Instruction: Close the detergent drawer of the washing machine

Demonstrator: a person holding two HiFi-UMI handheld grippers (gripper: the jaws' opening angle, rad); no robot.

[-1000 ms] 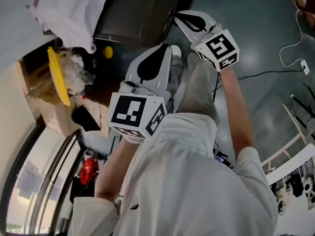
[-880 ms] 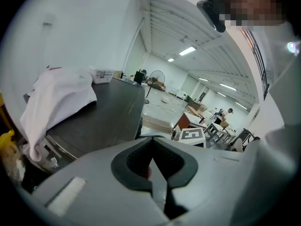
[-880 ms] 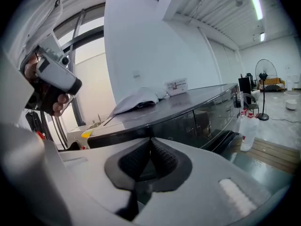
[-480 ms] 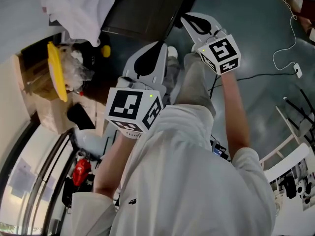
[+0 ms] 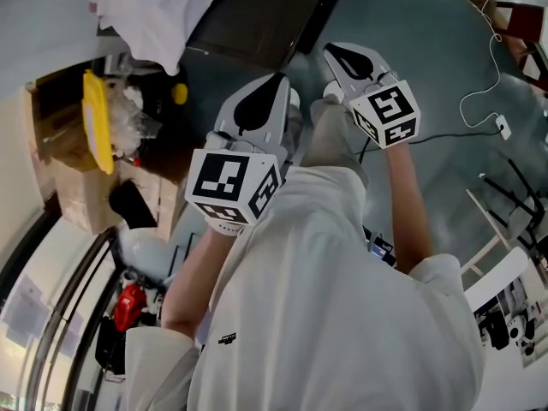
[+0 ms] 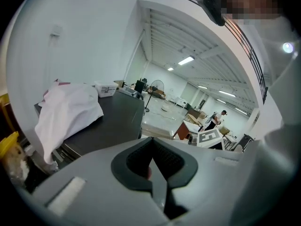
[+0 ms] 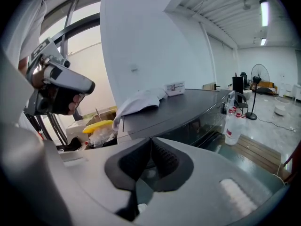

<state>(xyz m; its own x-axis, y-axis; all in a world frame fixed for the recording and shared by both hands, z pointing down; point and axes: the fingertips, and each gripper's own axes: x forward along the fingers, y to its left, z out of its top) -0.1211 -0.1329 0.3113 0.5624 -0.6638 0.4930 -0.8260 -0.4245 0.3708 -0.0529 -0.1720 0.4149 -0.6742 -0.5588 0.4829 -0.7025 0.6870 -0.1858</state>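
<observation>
No detergent drawer shows in any view. A dark-topped cabinet [image 5: 257, 15] stands ahead, also in the left gripper view [image 6: 113, 121] and the right gripper view [image 7: 188, 105]. A white cloth [image 5: 154, 7] lies on its top [image 6: 66, 112]. My left gripper [image 5: 276, 80] is held at chest height, shut with nothing in it [image 6: 151, 140]. My right gripper [image 5: 336, 51] sits beside it to the right, nearer the cabinet's corner, jaws also together and empty [image 7: 150, 139]. Both point toward the cabinet without touching it.
A cardboard box with a yellow lid [image 5: 92, 118] and crumpled plastic stands left of the cabinet. A small yellow ball [image 5: 178, 93] lies on the floor. A white cable [image 5: 479, 101] trails at right. A clear bottle [image 7: 233, 124] and a fan [image 7: 257, 79] stand further off.
The head view has tilted a little. Both grippers have stayed shut and side by side, and the right one sits slightly lower in the picture than before.
</observation>
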